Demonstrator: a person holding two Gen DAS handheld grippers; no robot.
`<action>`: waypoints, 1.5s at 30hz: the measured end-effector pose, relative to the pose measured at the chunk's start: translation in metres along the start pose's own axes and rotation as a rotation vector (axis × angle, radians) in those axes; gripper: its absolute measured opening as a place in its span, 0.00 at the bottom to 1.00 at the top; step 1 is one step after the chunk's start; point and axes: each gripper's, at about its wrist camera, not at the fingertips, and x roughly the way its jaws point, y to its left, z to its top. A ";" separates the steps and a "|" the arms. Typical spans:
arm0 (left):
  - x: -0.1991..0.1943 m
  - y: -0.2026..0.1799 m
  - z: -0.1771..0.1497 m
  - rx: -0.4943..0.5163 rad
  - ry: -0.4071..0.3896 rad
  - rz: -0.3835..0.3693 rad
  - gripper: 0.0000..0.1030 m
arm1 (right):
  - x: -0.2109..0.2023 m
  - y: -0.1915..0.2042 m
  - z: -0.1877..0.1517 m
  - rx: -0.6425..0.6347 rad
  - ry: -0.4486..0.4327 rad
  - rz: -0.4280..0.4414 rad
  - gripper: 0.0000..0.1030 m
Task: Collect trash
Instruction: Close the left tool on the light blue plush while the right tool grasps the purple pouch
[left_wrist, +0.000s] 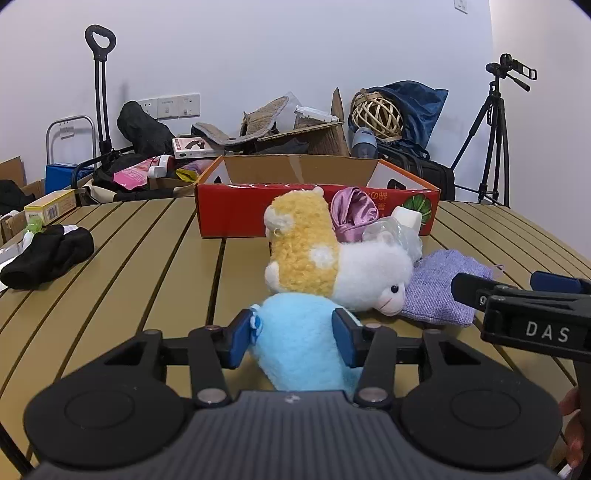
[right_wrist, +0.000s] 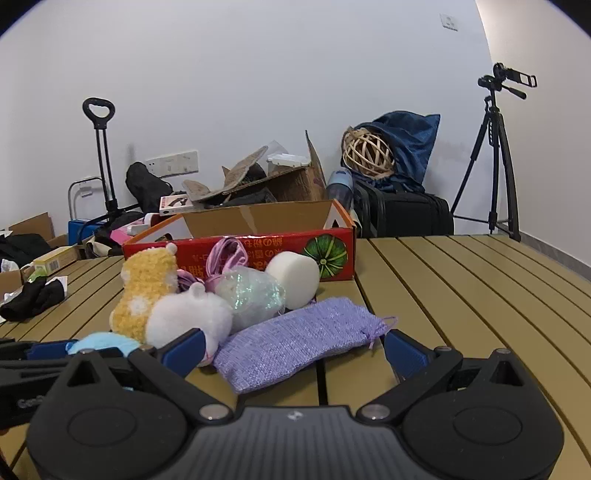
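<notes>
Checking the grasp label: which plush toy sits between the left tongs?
The light blue plush, squeezed between the left tongs; the yellow-and-white alpaca plush lies free behind it.

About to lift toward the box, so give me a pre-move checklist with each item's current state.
1. Left tongs closed on the light blue plush: ok, both pads press its sides.
2. Grip deep enough to hold during the lift: cannot tell, the plush is soft.
3. Right tongs free: ok, open and holding nothing, with the purple knit pouch lying between them.
4. Red cardboard box open on top: ok.
5. Path to the box: not ok, the yellow and white plush lies directly ahead.
6. Room inside the box: cannot tell, its floor is hidden.
</notes>
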 end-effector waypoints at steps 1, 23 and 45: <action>0.000 0.000 0.000 0.003 0.003 -0.003 0.47 | 0.001 0.000 0.000 0.004 0.004 -0.001 1.00; 0.028 -0.015 -0.009 0.010 0.124 0.014 0.74 | 0.000 -0.022 -0.003 0.076 0.029 -0.026 1.00; -0.013 0.018 0.001 -0.038 -0.027 0.066 0.72 | 0.045 -0.011 -0.001 0.245 0.166 0.054 0.53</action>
